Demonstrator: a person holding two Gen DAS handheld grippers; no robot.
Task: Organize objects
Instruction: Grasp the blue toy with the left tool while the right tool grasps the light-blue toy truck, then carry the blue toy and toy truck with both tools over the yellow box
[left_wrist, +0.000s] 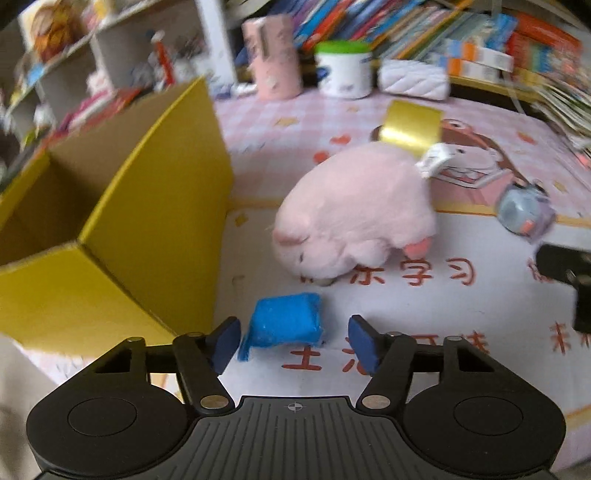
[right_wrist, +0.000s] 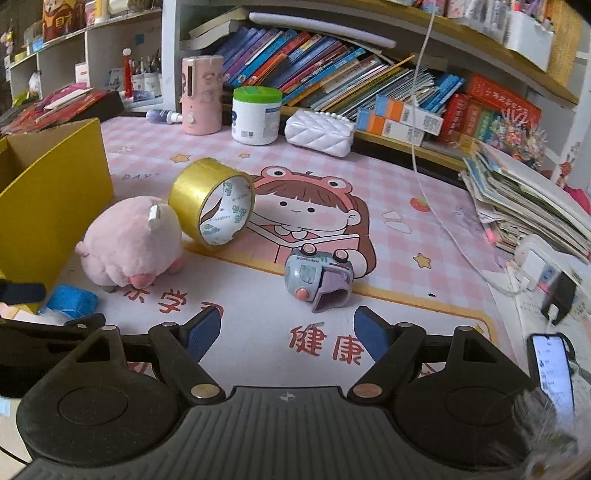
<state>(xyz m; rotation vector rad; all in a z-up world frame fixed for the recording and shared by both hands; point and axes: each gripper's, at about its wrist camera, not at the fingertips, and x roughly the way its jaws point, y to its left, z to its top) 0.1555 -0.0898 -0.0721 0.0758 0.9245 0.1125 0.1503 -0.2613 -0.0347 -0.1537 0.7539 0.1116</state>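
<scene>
You are holding your left gripper (left_wrist: 293, 341) over the blue packet (left_wrist: 284, 321), jaws apart and not pressing it, the pink plush pig (left_wrist: 354, 218) at twelve o'clock, while your right gripper (right_wrist: 288, 332) is hanging wide open with the toy truck (right_wrist: 319, 278) at twelve o'clock.

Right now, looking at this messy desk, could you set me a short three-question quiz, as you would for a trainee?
1. True or false: the gold tape roll lies flat.
2. What lies between the left fingers? A plush pig, B blue packet, C toy truck.
3. Which toy sits nearest ahead of the right gripper?

Key: 1 false, it stands on edge. 2 B, the blue packet, not yet pinched. 3 the grey toy truck.
</scene>
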